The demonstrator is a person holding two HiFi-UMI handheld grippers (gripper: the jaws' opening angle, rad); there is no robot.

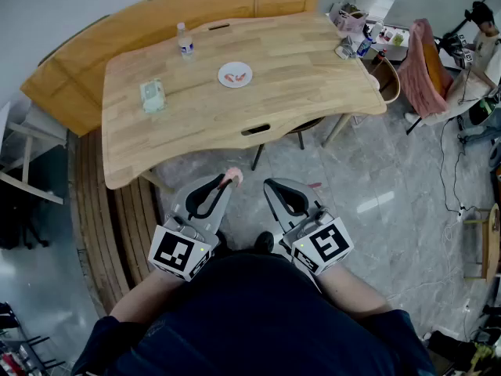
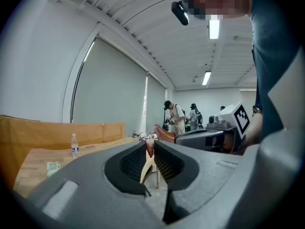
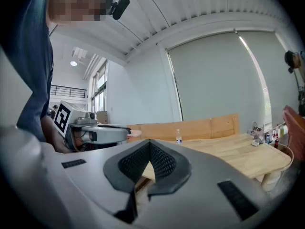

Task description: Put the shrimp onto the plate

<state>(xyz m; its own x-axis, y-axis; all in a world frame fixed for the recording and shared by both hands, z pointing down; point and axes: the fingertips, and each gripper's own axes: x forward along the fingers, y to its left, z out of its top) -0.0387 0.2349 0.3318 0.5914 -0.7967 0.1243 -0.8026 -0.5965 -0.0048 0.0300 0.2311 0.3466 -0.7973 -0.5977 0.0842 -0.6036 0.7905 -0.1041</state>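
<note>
Two grippers are held low in front of the person's dark shirt [image 1: 258, 319], over the grey floor [image 1: 352, 178]. The left gripper [image 1: 228, 183] has its jaws closed on a pink shrimp [image 1: 234, 175] pinched at the very tips, while the right gripper [image 1: 268, 184] just beside it has its jaws pressed together with nothing between them. Farther off, well apart from both, the wooden bench [image 1: 313, 77] carries a white plate [image 1: 236, 66] with other shrimp pieces [image 1: 232, 77] lying on it, a green wipes packet [image 1: 153, 96] to the plate's left, and a water bottle [image 1: 185, 41] beyond.
</note>
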